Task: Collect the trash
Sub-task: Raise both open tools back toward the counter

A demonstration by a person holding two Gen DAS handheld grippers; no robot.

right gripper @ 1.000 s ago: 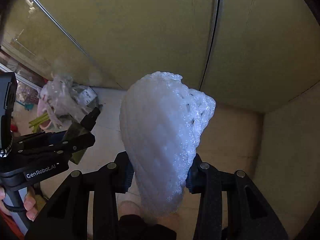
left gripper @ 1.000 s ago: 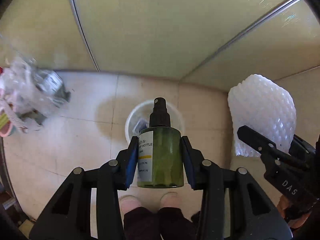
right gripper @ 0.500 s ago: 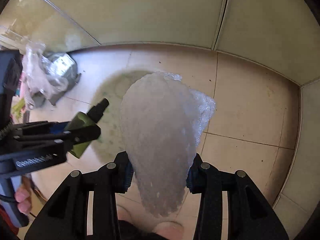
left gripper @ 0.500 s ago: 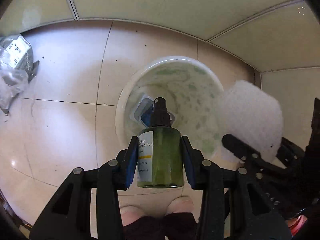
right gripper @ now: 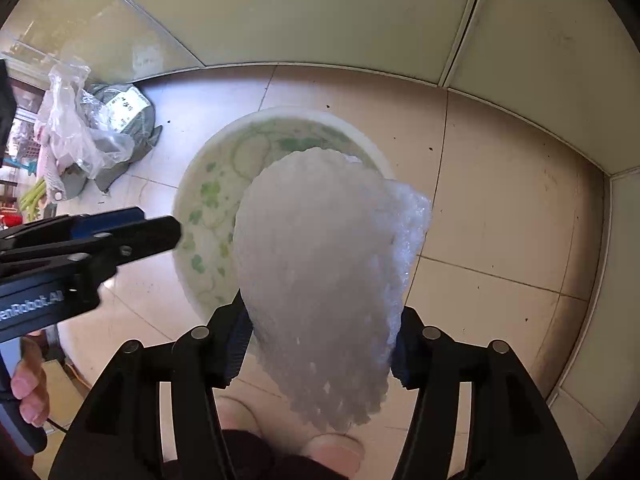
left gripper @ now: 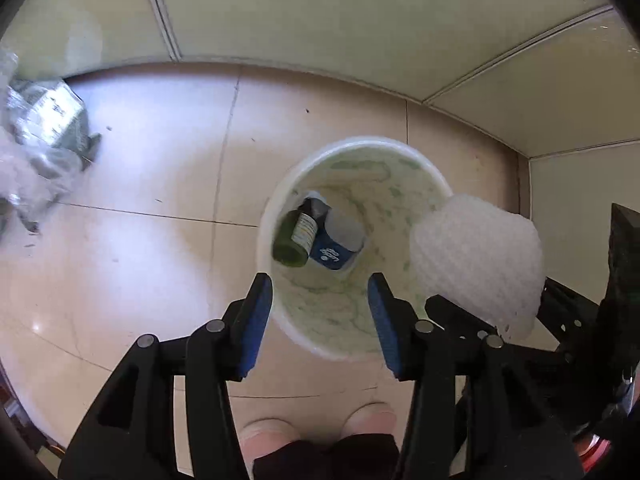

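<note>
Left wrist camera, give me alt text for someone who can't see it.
The left gripper, jaws just opened and empty, hangs over a white bin where a green spray bottle lies on a blue-labelled container. At right, a white foam net sits in the right gripper; crumpled plastic bags lie far left on the tiled floor.
</note>
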